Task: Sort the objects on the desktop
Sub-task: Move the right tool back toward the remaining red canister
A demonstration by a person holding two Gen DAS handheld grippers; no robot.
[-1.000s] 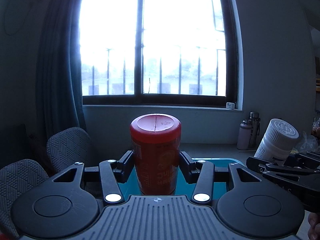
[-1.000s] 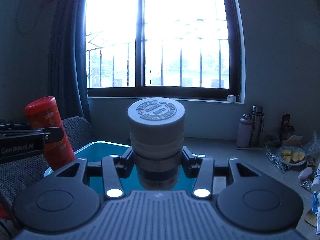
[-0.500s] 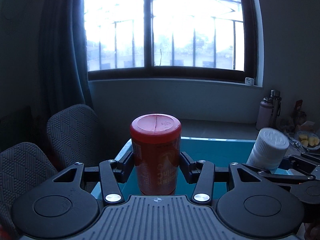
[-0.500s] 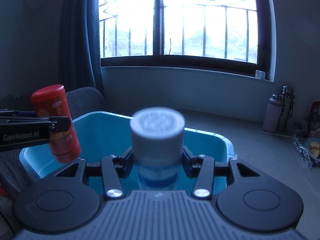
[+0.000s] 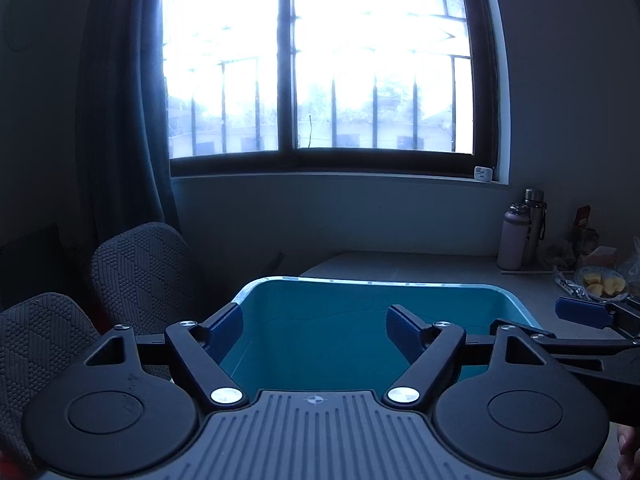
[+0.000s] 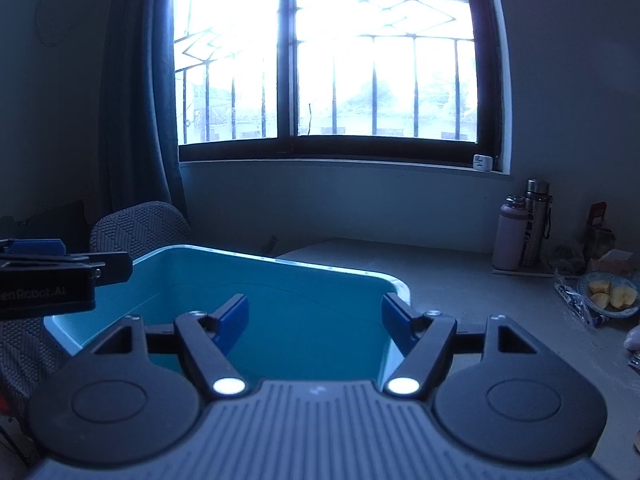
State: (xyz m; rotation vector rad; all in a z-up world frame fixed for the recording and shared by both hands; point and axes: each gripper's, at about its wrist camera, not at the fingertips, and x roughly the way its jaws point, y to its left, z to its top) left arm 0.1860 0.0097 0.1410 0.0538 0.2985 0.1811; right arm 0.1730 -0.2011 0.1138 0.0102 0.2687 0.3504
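Note:
A blue plastic bin [image 5: 516,300] stands on the grey desk, and both grippers hover over its open top. My left gripper [image 5: 315,326] is open and empty above the bin's left part. My right gripper [image 6: 315,316] is open and empty above the bin [image 6: 348,274]. The right gripper's blue fingertip [image 5: 580,312] shows at the right edge of the left wrist view. The left gripper's body [image 6: 60,276] shows at the left of the right wrist view. The red can and the white bottle are out of sight; the bin's floor is hidden by the gripper bodies.
Two grey fabric chairs [image 5: 140,268] stand left of the bin. Two flasks [image 6: 524,228] stand at the wall on the right. A bowl of yellow food pieces [image 6: 612,294] and wrappers lie at the desk's right edge. A large window is behind.
Both grippers have opened. The red can has left the left gripper and the white bottle has left the right gripper; both are now out of view over the bin.

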